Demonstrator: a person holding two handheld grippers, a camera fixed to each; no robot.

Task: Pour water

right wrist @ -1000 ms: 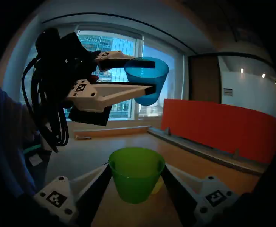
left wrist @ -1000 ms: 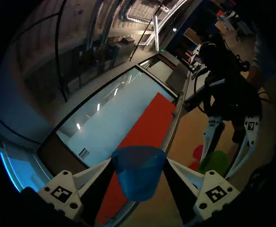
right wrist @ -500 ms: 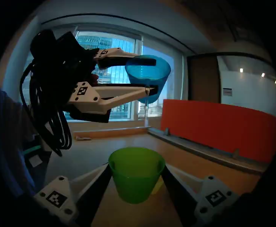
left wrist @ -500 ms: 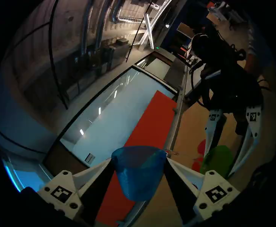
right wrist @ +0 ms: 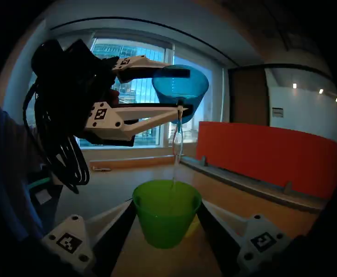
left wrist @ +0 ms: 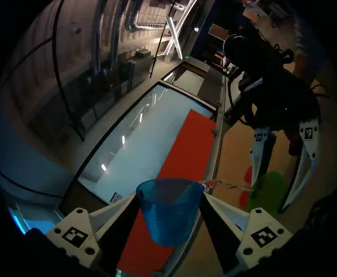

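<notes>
My left gripper point(left wrist: 170, 213) is shut on a translucent blue cup point(left wrist: 170, 210), held tipped over high above the table. In the right gripper view the same blue cup point(right wrist: 180, 88) hangs in the left gripper point(right wrist: 185, 90), and a thin stream of water point(right wrist: 176, 147) falls from its rim into the green cup point(right wrist: 167, 211). My right gripper point(right wrist: 167, 217) is shut on that green cup, upright just above the wooden table point(right wrist: 99, 189). In the left gripper view the green cup point(left wrist: 267, 191) sits between the right gripper's white fingers point(left wrist: 259, 154), with water point(left wrist: 228, 185) arcing toward it.
A long red panel point(right wrist: 279, 154) stands along the table's far side with a metal rail point(right wrist: 242, 182) at its foot. Large windows point(right wrist: 136, 92) lie behind. A bundle of black cables point(right wrist: 62, 138) hangs from the left gripper. A person's blue sleeve point(right wrist: 2, 184) is at the left.
The blue cup has tipped further. Water now runs in a stream from its rim down into the green cup, where a second ago none was falling. The green cup stays still.
</notes>
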